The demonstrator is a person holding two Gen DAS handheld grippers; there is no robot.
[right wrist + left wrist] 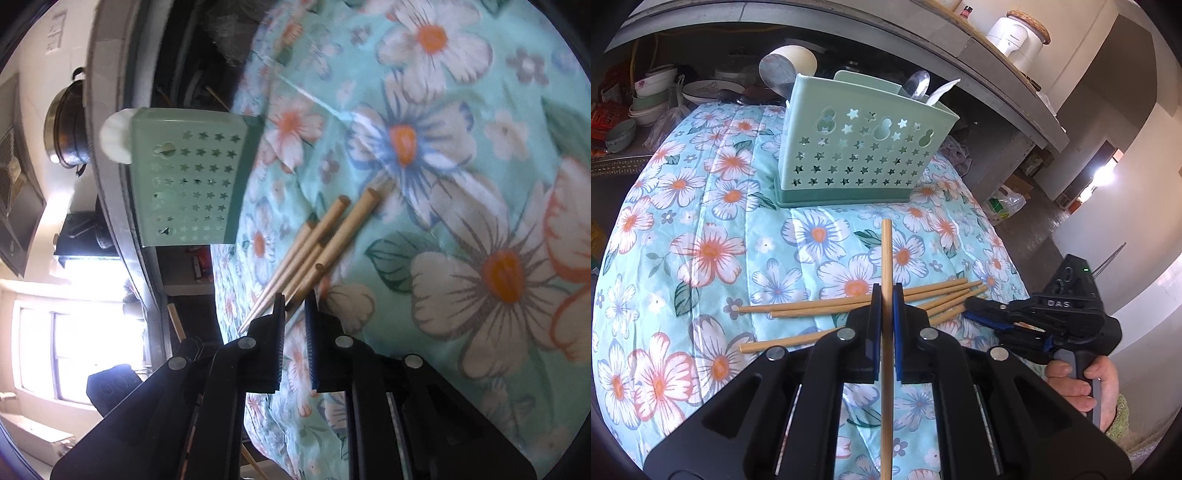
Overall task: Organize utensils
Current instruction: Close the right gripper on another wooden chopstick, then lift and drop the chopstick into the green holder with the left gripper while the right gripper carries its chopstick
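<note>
My left gripper point(887, 295) is shut on one wooden chopstick point(886, 258) that points forward toward the green star-holed utensil caddy point(864, 147). Several more chopsticks point(820, 306) lie across the floral cloth just under it. The caddy holds a metal spoon point(918, 85) and a white spoon. My right gripper point(295, 299) is open, rolled sideways, its fingertips at the near ends of the chopstick pile point(317, 243). It also shows in the left wrist view point(975, 308) at the right ends of the chopsticks. The caddy point(184, 177) stands beyond.
The floral quilted cloth point(701, 206) covers the table. Bowls and dishes point(653, 96) are stacked on a shelf behind left. A concrete counter point(997, 74) with a white kettle overhangs behind the caddy. The table's edge drops off at right.
</note>
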